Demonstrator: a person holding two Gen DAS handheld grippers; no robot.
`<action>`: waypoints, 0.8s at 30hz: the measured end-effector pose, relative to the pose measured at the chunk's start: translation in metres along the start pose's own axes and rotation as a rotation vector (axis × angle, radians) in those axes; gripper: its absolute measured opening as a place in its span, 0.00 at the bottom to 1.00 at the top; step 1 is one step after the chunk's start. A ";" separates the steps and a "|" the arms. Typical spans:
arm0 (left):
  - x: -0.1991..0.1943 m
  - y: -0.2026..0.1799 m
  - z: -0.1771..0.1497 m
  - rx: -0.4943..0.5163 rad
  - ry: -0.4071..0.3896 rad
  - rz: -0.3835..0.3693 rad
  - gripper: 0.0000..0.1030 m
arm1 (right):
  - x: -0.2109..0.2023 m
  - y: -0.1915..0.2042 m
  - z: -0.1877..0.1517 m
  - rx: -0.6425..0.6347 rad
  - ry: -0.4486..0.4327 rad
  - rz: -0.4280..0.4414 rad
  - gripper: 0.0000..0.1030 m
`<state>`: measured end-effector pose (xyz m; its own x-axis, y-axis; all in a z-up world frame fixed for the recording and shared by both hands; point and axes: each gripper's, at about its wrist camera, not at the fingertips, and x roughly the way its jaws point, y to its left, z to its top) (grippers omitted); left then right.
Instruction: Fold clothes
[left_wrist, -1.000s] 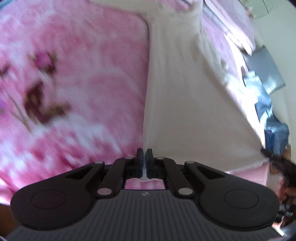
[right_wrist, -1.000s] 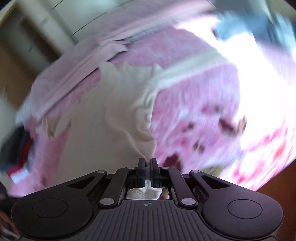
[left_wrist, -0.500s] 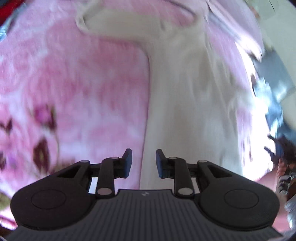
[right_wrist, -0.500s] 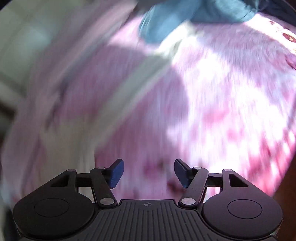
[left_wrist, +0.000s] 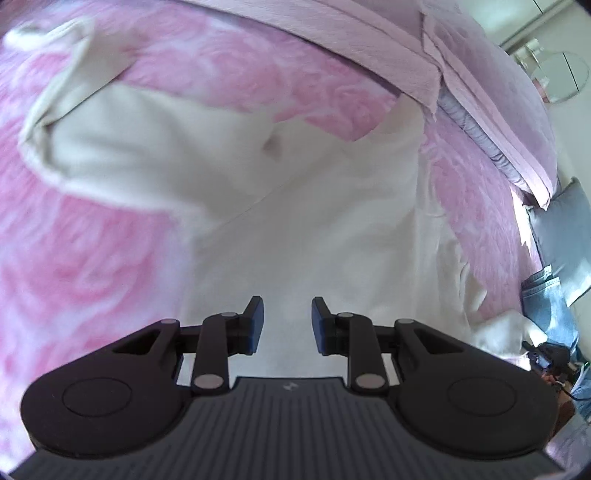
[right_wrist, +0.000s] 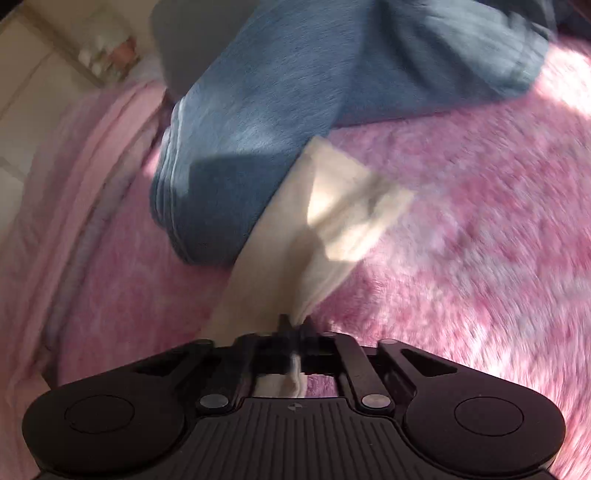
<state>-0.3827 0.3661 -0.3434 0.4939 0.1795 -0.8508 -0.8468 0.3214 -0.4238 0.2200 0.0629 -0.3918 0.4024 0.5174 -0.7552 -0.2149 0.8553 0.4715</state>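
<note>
A cream long-sleeved top (left_wrist: 317, 221) lies spread on the pink fleece blanket (left_wrist: 92, 258). Its left sleeve (left_wrist: 110, 147) reaches out to the upper left. My left gripper (left_wrist: 286, 325) is open and empty, hovering just above the top's body. In the right wrist view my right gripper (right_wrist: 294, 332) is shut on the top's other sleeve (right_wrist: 332, 218), which stretches forward over the blanket (right_wrist: 461, 258) toward a blue garment (right_wrist: 277, 110).
A lilac pillow or folded bedding (left_wrist: 461, 62) runs along the far edge of the bed. Blue jeans (left_wrist: 546, 302) and a grey cushion (left_wrist: 565, 236) lie at the right. The blue garment lies partly over the sleeve's far end.
My left gripper let go of the top's hem and moved up over its body. My right gripper opened, swung across the bed, and shut on the sleeve.
</note>
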 end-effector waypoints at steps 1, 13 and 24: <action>0.002 -0.004 0.005 0.017 -0.002 -0.006 0.21 | -0.015 0.005 0.002 -0.044 -0.044 0.006 0.01; 0.038 -0.038 0.061 0.304 -0.023 0.010 0.30 | -0.088 0.004 -0.004 -0.290 -0.157 -0.444 0.34; 0.109 -0.075 0.124 0.602 -0.058 -0.036 0.40 | 0.036 0.234 -0.100 -0.765 0.322 0.416 0.57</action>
<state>-0.2414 0.4769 -0.3657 0.5444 0.2038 -0.8137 -0.5773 0.7948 -0.1872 0.0948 0.2847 -0.3543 -0.0807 0.6713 -0.7368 -0.8614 0.3250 0.3904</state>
